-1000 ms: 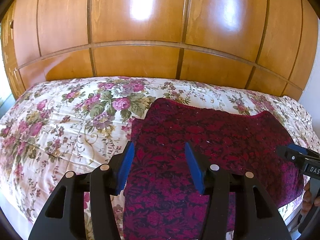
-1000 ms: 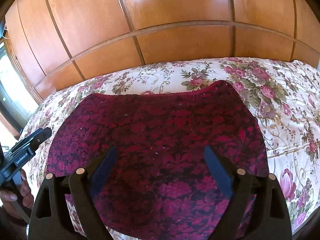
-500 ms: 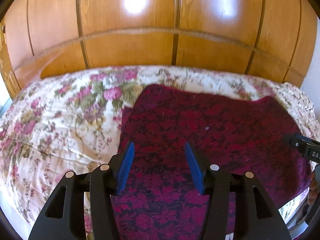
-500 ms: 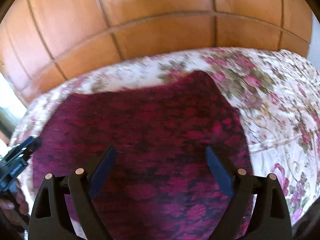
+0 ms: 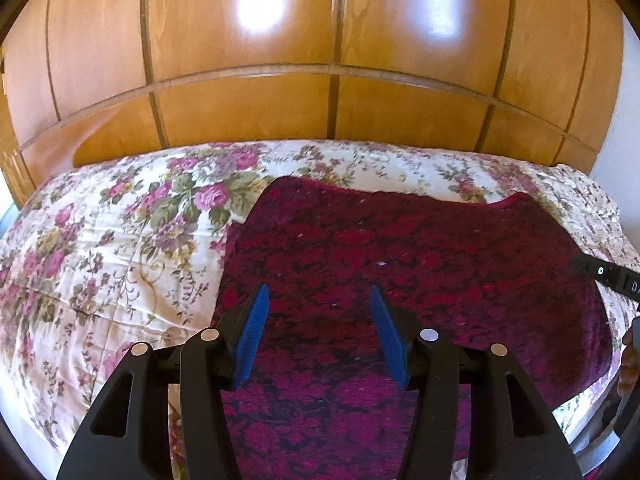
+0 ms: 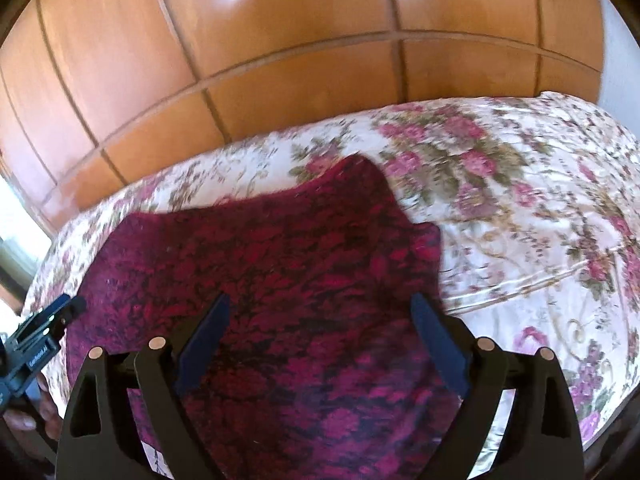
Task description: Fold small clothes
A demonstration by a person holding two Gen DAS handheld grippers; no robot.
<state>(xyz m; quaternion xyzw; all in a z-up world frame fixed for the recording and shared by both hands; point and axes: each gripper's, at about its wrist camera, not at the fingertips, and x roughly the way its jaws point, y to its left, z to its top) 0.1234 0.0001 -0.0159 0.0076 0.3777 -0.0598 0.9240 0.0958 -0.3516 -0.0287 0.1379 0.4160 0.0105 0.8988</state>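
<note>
You've slid both grippers sideways since a sec ago. In the right wrist view the garment's (image 6: 280,280) far-right corner now sits upper centre of frame, more bedspread (image 6: 540,220) showing at right; the left view drifted less, garment edge a bit nearer frame centre. Meaning, my read: you're lining up on the near hem/corners for the first fold, nothing grabbed yet.

Left gripper (image 5: 318,320): pads apart, moderate gap, nothing between, hovering over the garment's lower-left part. Right gripper (image 6: 320,332): spread wider, empty, over garment centre-right; frame is blurry.

Garment: dark red patterned piece, flat on the floral bedspread, lower centre of both views, near edge running off frame bottom.

Count: 1 garment, 1 bedspread, 2 grippers, 1 wooden panelled wall (image 5: 320,60) behind.
</note>
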